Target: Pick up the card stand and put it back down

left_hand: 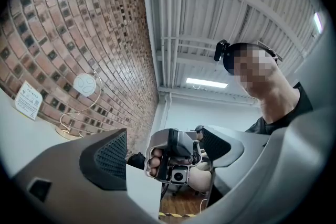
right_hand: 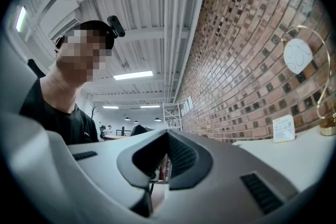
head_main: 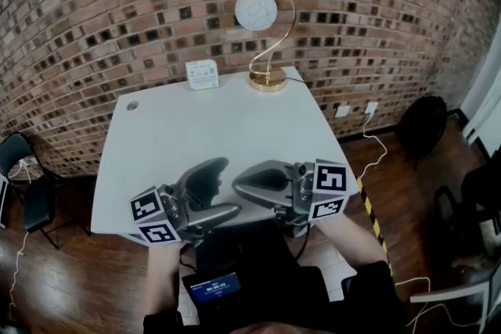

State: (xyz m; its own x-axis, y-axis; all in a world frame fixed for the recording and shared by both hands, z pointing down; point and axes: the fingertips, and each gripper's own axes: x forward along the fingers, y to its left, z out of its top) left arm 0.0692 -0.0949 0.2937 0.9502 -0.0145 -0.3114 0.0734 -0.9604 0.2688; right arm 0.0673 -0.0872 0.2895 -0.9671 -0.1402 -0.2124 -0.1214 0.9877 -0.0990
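Observation:
The card stand (head_main: 203, 75) is a small white card with green print. It stands upright at the far edge of the white table (head_main: 180, 137), just left of the lamp, and also shows as the card stand (left_hand: 29, 99) and the card stand (right_hand: 283, 128). Both grippers hover over the table's near edge, far from the stand, tips turned toward each other. My left gripper (head_main: 231, 185) is open with nothing between its jaws, and past the left gripper (left_hand: 165, 149) I see the other gripper's front. My right gripper (head_main: 235, 182) is shut and empty, and the jaws of the right gripper (right_hand: 167, 165) meet.
A gold lamp (head_main: 266, 35) with a white globe stands at the table's back, right of the stand. A brick wall runs behind. A black chair (head_main: 23, 184) is at the left, another dark chair (head_main: 423, 125) at the right, and cables lie on the wooden floor.

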